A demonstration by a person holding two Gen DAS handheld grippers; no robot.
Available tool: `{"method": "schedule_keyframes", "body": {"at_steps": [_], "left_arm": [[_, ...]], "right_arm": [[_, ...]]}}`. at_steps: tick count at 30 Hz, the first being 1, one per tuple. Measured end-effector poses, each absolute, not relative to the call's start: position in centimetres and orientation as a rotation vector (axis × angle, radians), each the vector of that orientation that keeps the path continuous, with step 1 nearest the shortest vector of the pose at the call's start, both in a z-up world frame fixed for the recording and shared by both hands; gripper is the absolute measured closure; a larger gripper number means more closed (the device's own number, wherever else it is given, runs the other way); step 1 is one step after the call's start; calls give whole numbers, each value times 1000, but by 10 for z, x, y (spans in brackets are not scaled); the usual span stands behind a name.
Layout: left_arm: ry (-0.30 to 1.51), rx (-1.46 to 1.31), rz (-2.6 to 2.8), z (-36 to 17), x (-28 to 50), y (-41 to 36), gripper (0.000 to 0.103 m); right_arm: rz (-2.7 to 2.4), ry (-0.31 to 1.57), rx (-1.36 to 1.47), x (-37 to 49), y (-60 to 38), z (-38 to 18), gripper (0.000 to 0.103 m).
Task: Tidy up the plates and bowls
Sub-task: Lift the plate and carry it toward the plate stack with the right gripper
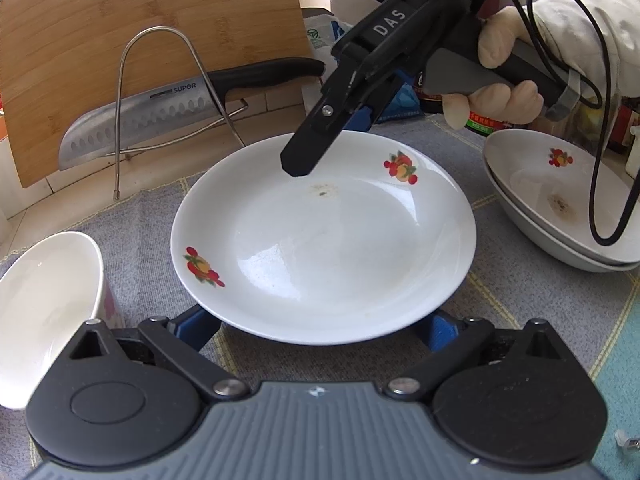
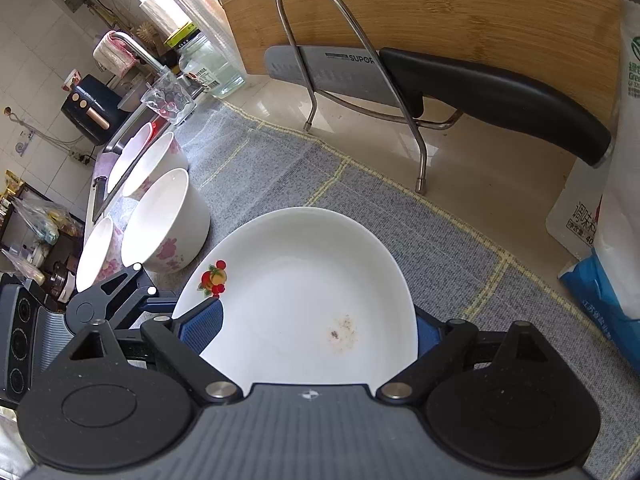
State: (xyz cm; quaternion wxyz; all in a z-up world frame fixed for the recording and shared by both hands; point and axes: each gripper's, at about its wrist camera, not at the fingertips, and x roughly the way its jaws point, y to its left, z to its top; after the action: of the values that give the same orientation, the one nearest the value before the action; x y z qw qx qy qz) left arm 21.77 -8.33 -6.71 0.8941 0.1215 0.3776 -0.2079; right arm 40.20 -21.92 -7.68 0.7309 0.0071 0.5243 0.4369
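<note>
While both fingers (image 2: 202, 330) gape, plate (image 1: 320, 240) lies between, unheld.

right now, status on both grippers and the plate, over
Left gripper open, straddling the near rim of the white fruit-print plate. Right gripper open at the far rim. Plate flat on the grey mat. Nothing in the way.

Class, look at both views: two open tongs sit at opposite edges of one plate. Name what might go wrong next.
1. The left tongs and right tongs straddle opposite rims of the same plate; gripping together may tilt or drop it.
2. The knife in its rack lies just behind; a lifted plate might knock it.
3. The cable dangles into the stacked plates.
</note>
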Motion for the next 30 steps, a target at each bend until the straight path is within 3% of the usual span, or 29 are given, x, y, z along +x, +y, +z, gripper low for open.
{"method": "schedule_keyframes", "body": {"at_steps": [30], "left_arm": [[755,325,-602,-15,176,-100,3]], "right_arm": [[824,1040,98,299,-263,-28,5]]}}
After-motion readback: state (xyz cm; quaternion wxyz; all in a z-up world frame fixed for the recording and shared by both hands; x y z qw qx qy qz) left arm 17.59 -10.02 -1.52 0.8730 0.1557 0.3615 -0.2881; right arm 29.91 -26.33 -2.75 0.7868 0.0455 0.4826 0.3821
